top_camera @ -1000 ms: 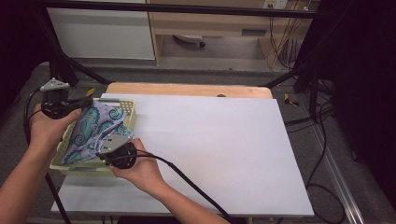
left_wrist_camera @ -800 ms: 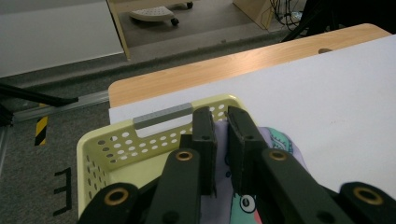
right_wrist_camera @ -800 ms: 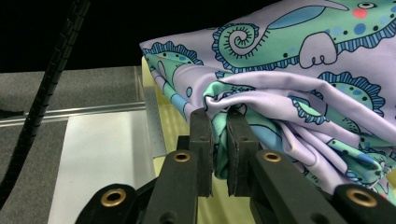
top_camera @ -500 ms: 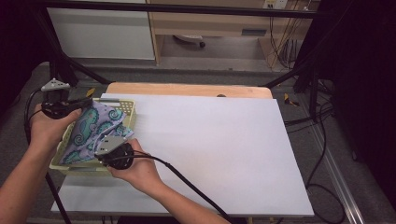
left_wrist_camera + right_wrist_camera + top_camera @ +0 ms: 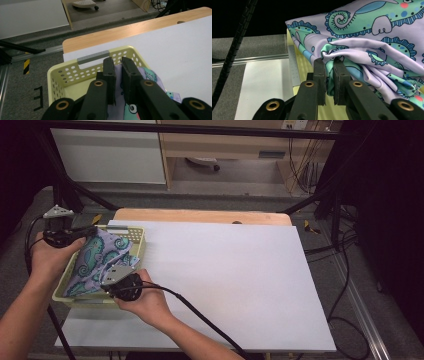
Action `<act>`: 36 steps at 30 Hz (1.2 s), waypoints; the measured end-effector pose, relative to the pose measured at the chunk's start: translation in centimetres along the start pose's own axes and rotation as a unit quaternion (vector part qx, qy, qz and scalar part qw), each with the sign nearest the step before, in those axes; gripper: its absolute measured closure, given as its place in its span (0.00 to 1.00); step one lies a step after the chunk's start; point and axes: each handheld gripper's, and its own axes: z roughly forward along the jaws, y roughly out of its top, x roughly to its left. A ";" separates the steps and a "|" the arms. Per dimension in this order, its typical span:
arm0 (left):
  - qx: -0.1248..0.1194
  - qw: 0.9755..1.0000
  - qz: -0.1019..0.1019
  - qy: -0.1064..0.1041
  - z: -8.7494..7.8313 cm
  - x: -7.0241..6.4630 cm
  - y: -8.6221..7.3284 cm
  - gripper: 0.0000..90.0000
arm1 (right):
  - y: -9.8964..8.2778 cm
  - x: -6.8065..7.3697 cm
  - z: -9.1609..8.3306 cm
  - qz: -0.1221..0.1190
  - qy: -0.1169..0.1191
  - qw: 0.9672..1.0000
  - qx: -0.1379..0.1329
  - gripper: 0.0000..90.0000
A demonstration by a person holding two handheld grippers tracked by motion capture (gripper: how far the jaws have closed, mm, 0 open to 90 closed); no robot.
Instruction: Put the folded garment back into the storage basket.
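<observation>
Lilac cloth (image 5: 95, 257) with teal seahorses, pale yellow basket (image 5: 136, 238)

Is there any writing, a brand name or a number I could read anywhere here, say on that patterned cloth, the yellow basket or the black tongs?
None can be read.
Cloth: printed seahorses and dots, no letters.
Basket: plain, with a blank grey strip on its rim.
Cabinet label at the back: too small and blurred to read.
Floor tape: yellow and black stripes, no words.

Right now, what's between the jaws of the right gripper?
A bunched fold of the seahorse-print cloth is pinched between the jaws of the right gripper, seen in the right gripper view. The cloth hangs over the yellow basket.
</observation>
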 end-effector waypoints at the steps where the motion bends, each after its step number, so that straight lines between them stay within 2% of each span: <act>1: 0.001 1.000 0.001 0.001 0.0 0.1 0.0 0.91 | 0.0 0.0 0.0 0.001 0.000 1.000 0.000 0.93; 27: 0.011 1.000 0.002 0.008 0.7 0.5 -0.5 0.91 | -0.5 -0.2 0.7 0.005 -0.001 1.000 0.007 0.93; 32: 0.016 1.000 0.016 0.013 1.1 0.3 -0.6 0.91 | -0.6 -0.5 0.8 0.007 -0.006 1.000 0.008 0.93; 36: 0.012 1.000 0.013 0.012 1.4 0.4 -0.7 0.91 | -0.7 -0.6 1.0 0.008 -0.008 1.000 0.009 0.93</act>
